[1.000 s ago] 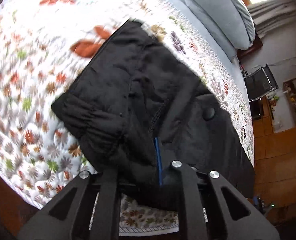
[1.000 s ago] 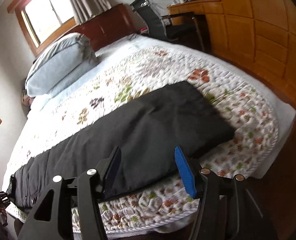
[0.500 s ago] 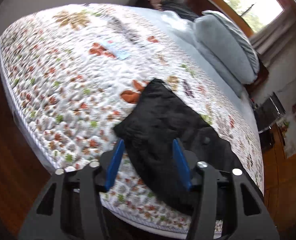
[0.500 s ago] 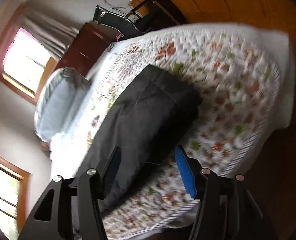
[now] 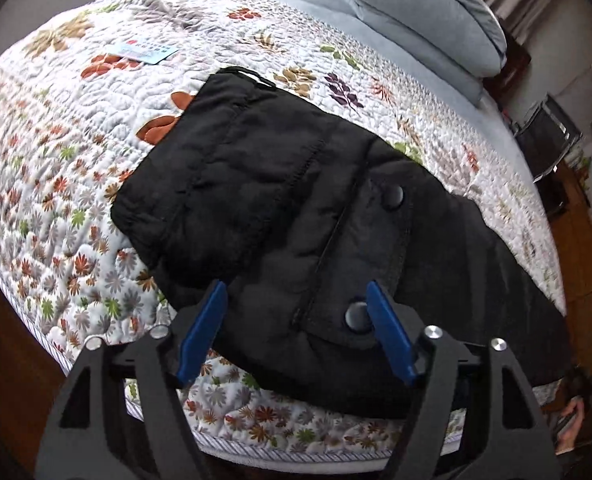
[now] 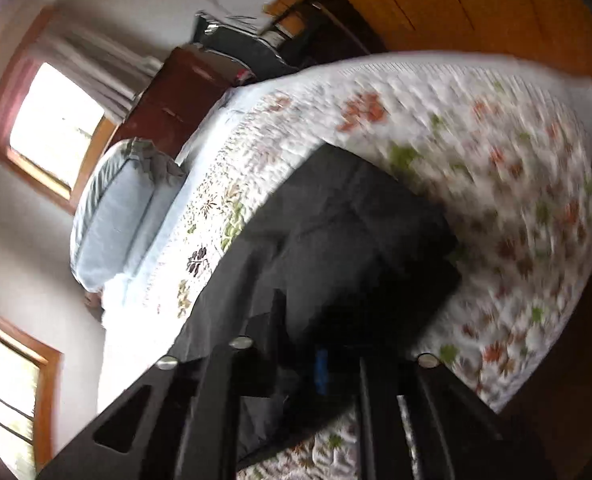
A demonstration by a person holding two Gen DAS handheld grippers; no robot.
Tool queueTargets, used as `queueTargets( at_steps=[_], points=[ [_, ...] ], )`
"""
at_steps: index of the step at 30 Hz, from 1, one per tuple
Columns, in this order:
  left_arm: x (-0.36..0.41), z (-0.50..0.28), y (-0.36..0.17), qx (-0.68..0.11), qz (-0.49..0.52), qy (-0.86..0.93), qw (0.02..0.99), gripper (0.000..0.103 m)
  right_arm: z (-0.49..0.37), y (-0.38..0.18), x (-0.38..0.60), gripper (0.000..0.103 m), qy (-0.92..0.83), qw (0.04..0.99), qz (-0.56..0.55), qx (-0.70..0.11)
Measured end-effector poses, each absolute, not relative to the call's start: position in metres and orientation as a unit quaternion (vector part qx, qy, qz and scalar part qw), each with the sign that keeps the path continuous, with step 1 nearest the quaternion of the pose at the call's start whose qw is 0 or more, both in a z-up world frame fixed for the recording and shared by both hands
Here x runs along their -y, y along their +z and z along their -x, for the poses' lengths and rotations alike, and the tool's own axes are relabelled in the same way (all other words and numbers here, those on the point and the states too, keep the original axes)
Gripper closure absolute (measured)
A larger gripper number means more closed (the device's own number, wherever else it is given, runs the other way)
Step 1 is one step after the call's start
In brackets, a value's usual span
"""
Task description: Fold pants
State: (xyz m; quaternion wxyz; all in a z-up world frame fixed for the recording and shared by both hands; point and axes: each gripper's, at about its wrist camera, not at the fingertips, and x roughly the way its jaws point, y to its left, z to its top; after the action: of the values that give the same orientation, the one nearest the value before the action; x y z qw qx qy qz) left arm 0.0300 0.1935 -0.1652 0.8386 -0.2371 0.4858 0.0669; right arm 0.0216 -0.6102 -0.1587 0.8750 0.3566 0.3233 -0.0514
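Soft, limp black pants (image 5: 296,208) on bed (image 5: 76,184): left tool (image 5: 296,332) opening over waist, right tool (image 6: 319,368) clamped on hem.

The pants (image 5: 296,208) lie along the near edge of the bed (image 5: 76,168), on the quilt (image 5: 48,140). Behind them, by the far side, sits a pillow (image 5: 423,20) (a card (image 5: 144,51) lies left of it).
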Motion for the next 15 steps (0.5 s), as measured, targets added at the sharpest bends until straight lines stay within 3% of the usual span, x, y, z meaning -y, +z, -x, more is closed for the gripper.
queueTargets(
  at_steps=[3, 9, 15],
  points=[
    [-0.183, -0.035, -0.165, -0.497, 0.198, 0.072, 0.842, 0.025, -0.033, -0.131, 0.564, 0.096, -0.032, 0.917, -0.24, -0.318],
    [-0.178, -0.042, -0.168, -0.504, 0.178, 0.076, 0.842, 0.017, -0.054, -0.122, 0.482, 0.096, 0.077, 0.928, -0.127, -0.342],
    [-0.178, -0.041, -0.166, -0.51, 0.178, 0.073, 0.838, 0.017, -0.041, -0.132, 0.514, 0.096, 0.077, 0.917, -0.223, -0.322]
  ],
)
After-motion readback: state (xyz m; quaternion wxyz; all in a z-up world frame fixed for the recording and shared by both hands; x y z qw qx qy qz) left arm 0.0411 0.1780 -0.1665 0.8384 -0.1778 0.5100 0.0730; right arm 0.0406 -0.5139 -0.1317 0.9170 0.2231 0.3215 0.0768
